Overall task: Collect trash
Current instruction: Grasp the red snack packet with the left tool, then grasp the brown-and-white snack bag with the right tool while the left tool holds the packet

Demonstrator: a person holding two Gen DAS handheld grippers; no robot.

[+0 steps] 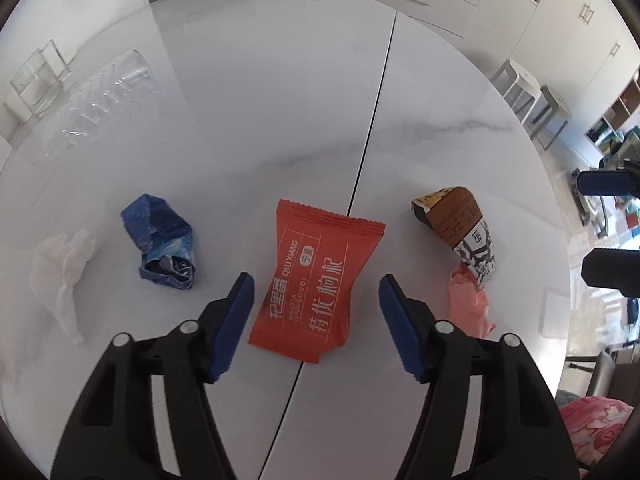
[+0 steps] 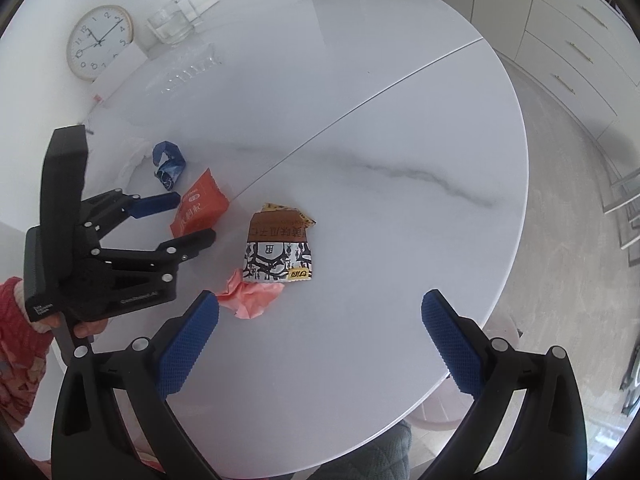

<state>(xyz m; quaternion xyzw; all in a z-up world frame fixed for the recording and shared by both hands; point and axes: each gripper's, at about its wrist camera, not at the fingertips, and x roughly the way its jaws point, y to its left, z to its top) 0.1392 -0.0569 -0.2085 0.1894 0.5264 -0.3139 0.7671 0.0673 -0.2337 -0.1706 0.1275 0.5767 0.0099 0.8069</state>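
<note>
A red snack packet (image 1: pixel 308 264) (image 2: pixel 200 208) lies flat on the white marble table (image 1: pixel 280 100). My left gripper (image 1: pixel 316 280) (image 2: pixel 194 217) points down over it, open, one blue pad on each side and neither touching it. Left of the packet are a crumpled blue wrapper (image 1: pixel 164 240) (image 2: pixel 170 164) and a white tissue (image 1: pixel 60 272). To its right lie a brown-and-white wrapper (image 1: pixel 464 232) (image 2: pixel 278 248) and a pink paper ball (image 1: pixel 468 304) (image 2: pixel 250 296). My right gripper (image 2: pixel 320 297) (image 1: pixel 588 226) hovers open near the table's edge, nothing between its fingers.
Crushed clear plastic (image 1: pixel 100 96) and a glass container (image 1: pixel 36 84) (image 2: pixel 170 26) sit at the table's far left. A wall clock (image 2: pixel 100 42) leans behind them. White cabinets (image 2: pixel 580 48) stand beyond the table. A hand in a red sleeve (image 2: pixel 16 320) holds the left gripper.
</note>
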